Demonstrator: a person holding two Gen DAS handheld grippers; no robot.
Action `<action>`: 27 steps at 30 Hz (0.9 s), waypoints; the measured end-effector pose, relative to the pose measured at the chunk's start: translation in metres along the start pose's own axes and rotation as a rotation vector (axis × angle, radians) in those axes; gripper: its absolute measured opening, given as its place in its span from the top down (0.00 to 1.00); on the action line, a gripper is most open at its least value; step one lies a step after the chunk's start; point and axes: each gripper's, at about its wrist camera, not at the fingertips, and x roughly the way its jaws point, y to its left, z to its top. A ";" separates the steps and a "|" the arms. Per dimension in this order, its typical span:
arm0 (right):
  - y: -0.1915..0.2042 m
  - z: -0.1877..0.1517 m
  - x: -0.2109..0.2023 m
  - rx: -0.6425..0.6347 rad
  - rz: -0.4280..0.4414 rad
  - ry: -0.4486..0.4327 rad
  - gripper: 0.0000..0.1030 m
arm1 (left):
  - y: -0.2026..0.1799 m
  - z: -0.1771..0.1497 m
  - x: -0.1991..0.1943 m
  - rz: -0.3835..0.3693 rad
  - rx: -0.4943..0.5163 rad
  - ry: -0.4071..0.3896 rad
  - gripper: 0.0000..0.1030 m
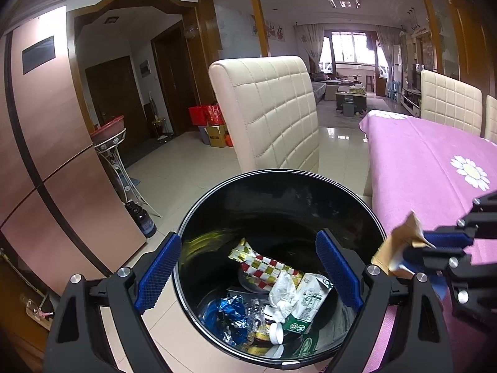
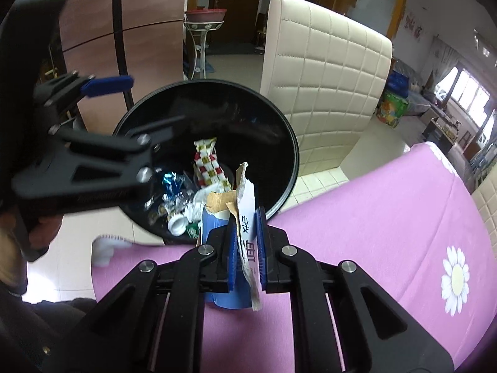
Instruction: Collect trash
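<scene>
A round black trash bin [image 1: 279, 172] stands beside the table, holding a red-and-white checked wrapper [image 1: 267, 269], a milk carton [image 1: 310, 298], crumpled tissue and blue foil. My left gripper [image 1: 248, 237] is open and straddles the bin's near rim, with one pad outside the wall and one over the inside. My right gripper [image 2: 247, 217] is shut on a torn piece of white-and-blue cardboard packaging [image 2: 247, 192] with black print. It holds the piece over the table edge, just short of the bin [image 2: 202, 82]. In the left wrist view the same piece [image 1: 397, 245] shows at the right.
The table carries a pink cloth [image 2: 388, 217] printed with daisies. A cream quilted chair [image 1: 273, 108] stands just behind the bin. A copper-coloured fridge [image 1: 46, 155], a metal plant stand [image 1: 115, 155] and a dark bottle [image 1: 143, 220] on the tiled floor are to the left.
</scene>
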 end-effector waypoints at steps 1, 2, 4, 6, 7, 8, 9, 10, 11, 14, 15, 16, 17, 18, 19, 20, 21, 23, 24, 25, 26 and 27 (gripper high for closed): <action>0.001 0.005 0.004 -0.001 -0.001 0.000 0.89 | 0.001 0.000 0.000 0.002 -0.002 0.000 0.16; 0.000 0.007 0.006 0.000 0.002 0.001 0.89 | 0.004 -0.001 0.000 0.006 -0.007 0.000 0.16; 0.002 0.012 0.013 0.003 0.007 0.009 0.89 | 0.007 -0.003 0.000 0.011 -0.013 0.001 0.16; 0.005 0.017 0.021 0.000 0.001 0.017 0.89 | 0.012 -0.004 0.001 0.017 -0.020 0.003 0.16; 0.006 0.019 0.024 0.004 0.011 0.022 0.89 | 0.014 -0.004 0.001 0.021 -0.024 0.005 0.16; 0.007 0.020 0.027 0.008 0.021 0.026 0.89 | 0.015 -0.005 0.002 0.023 -0.026 0.006 0.16; 0.007 0.022 0.029 0.013 0.027 0.030 0.88 | 0.017 -0.005 0.002 0.024 -0.030 0.008 0.16; 0.008 0.024 0.032 0.021 0.030 0.029 0.87 | 0.018 -0.006 0.003 0.025 -0.032 0.010 0.16; 0.007 0.025 0.033 0.030 0.032 0.029 0.87 | 0.020 -0.006 0.003 0.028 -0.034 0.011 0.16; 0.004 0.028 0.039 0.066 0.043 0.041 0.87 | 0.022 -0.007 0.003 0.032 -0.038 0.012 0.16; 0.002 0.029 0.040 0.075 0.042 0.047 0.87 | 0.023 -0.008 0.002 0.031 -0.039 0.012 0.16; 0.002 0.029 0.041 0.078 0.041 0.052 0.86 | 0.023 -0.007 0.003 0.031 -0.040 0.011 0.16; 0.001 0.028 0.042 0.082 0.034 0.056 0.86 | 0.023 -0.008 0.002 0.032 -0.040 0.011 0.16; 0.000 0.028 0.043 0.086 0.022 0.059 0.86 | 0.023 -0.008 0.002 0.032 -0.040 0.011 0.16; -0.001 0.027 0.044 0.089 0.011 0.062 0.86 | 0.023 -0.008 0.002 0.032 -0.040 0.010 0.16; -0.003 0.026 0.045 0.092 0.008 0.066 0.86 | 0.023 -0.008 0.002 0.030 -0.040 0.009 0.16; -0.005 0.024 0.045 0.096 0.002 0.069 0.85 | 0.023 -0.008 0.002 0.027 -0.039 0.008 0.16; -0.010 0.019 0.044 0.108 -0.023 0.071 0.82 | 0.021 -0.008 0.002 0.018 -0.035 0.008 0.16; -0.013 0.017 0.043 0.113 -0.030 0.072 0.75 | 0.020 -0.007 0.001 0.013 -0.034 0.008 0.16; -0.017 0.013 0.039 0.120 -0.049 0.065 0.55 | 0.017 -0.007 0.001 0.000 -0.030 0.009 0.16; -0.021 0.009 0.033 0.128 -0.082 0.043 0.38 | 0.014 -0.007 0.001 -0.008 -0.026 0.010 0.16; -0.024 0.006 0.027 0.130 -0.112 0.016 0.17 | 0.009 -0.006 0.000 -0.021 -0.020 0.010 0.16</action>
